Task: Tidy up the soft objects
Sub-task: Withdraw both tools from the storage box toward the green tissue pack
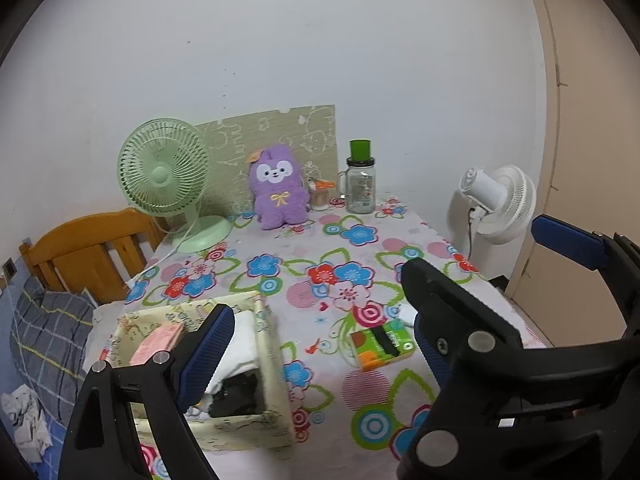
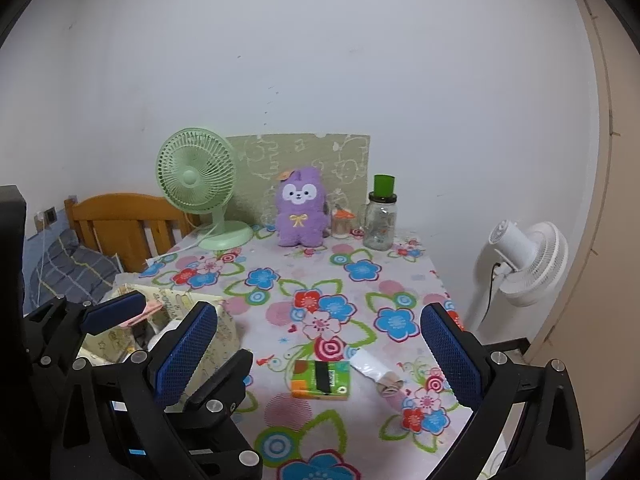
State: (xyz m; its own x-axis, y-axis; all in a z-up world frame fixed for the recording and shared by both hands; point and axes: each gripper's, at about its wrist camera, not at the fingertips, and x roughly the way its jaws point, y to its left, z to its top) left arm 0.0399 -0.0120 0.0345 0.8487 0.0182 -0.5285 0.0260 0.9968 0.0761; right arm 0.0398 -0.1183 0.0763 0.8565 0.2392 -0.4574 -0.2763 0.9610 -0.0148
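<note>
A purple plush toy (image 1: 278,192) (image 2: 300,214) sits upright at the far end of the flowered tablecloth (image 1: 280,264). A cream fabric box (image 1: 272,364) (image 2: 224,320) at the near left holds white cloth, a pink pack and something dark. A green tissue pack (image 1: 382,344) (image 2: 320,378) lies flat on the cloth, with a white wrapper (image 2: 370,364) and a small beige roll (image 2: 390,388) beside it. My left gripper (image 1: 320,350) hangs open above the box and the pack, holding nothing. My right gripper (image 2: 320,352) is open and empty over the pack, close beside the left one.
At the back stand a green desk fan (image 1: 164,172), a glass jar with a green lid (image 1: 360,188) and a small orange-topped jar (image 1: 320,196). A white fan (image 1: 500,204) stands off the table's right edge. A wooden headboard (image 1: 88,248) and plaid bedding (image 1: 48,332) lie left.
</note>
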